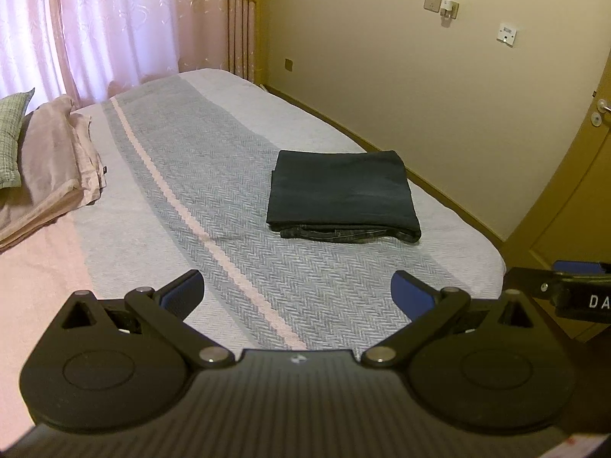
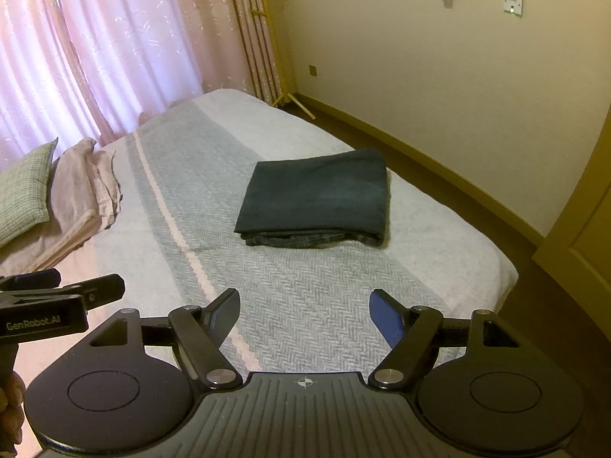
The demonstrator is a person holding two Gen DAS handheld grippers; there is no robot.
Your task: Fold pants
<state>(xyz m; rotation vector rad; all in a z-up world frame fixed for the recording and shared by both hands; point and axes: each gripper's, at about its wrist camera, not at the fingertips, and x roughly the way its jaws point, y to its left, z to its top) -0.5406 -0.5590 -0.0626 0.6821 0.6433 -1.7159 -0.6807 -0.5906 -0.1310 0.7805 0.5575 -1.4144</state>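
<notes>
Dark pants (image 1: 341,192) lie folded into a neat rectangle on the bed (image 1: 214,191), toward its right side; in the right wrist view the pants (image 2: 317,198) sit straight ahead. My left gripper (image 1: 298,292) hovers above the bedspread well short of the pants, jaws wide apart with nothing between the blue pads. My right gripper (image 2: 304,315) is likewise open and empty, held back from the pants. Each gripper's side shows at the edge of the other's view.
Folded pink bedding (image 1: 57,175) and a green checked pillow (image 1: 11,141) lie at the left of the bed. Pink curtains (image 1: 95,26) hang behind. A cream wall (image 1: 420,76) and a strip of floor run along the bed's right edge; a door (image 1: 573,191) stands at far right.
</notes>
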